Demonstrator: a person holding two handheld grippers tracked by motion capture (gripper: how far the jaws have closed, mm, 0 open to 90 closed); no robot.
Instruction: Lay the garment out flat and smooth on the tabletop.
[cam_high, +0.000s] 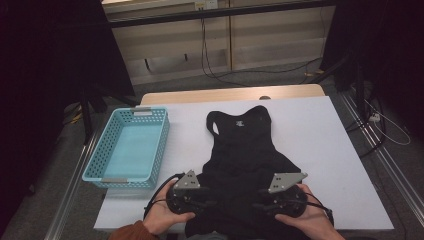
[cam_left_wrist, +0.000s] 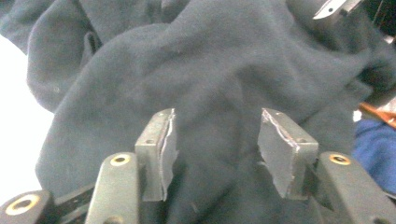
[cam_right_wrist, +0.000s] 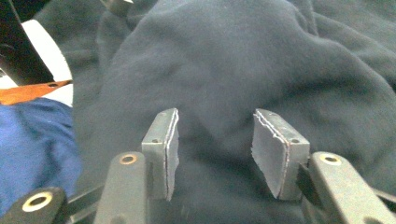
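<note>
A black sleeveless top (cam_high: 242, 145) lies flat on the white table (cam_high: 320, 140), neck end far, hem bunched at the near edge. Both grippers are at the hem, held in a person's hands. My left gripper (cam_high: 207, 196) is on the hem's left side and my right gripper (cam_high: 262, 199) on its right, pointing toward each other. In the left gripper view the left gripper (cam_left_wrist: 215, 135) stands open, dark cloth (cam_left_wrist: 210, 60) rising between and beyond its jaws. The right gripper (cam_right_wrist: 215, 133) is open too, its jaws set over a fold of the cloth (cam_right_wrist: 224, 56).
An empty light-blue basket (cam_high: 130, 147) stands on the table's left side, close to the left hand. Bare white table lies right of the top. Blue fabric (cam_right_wrist: 32, 144) at the person's lap shows past the table's near edge. Cables run across the floor behind.
</note>
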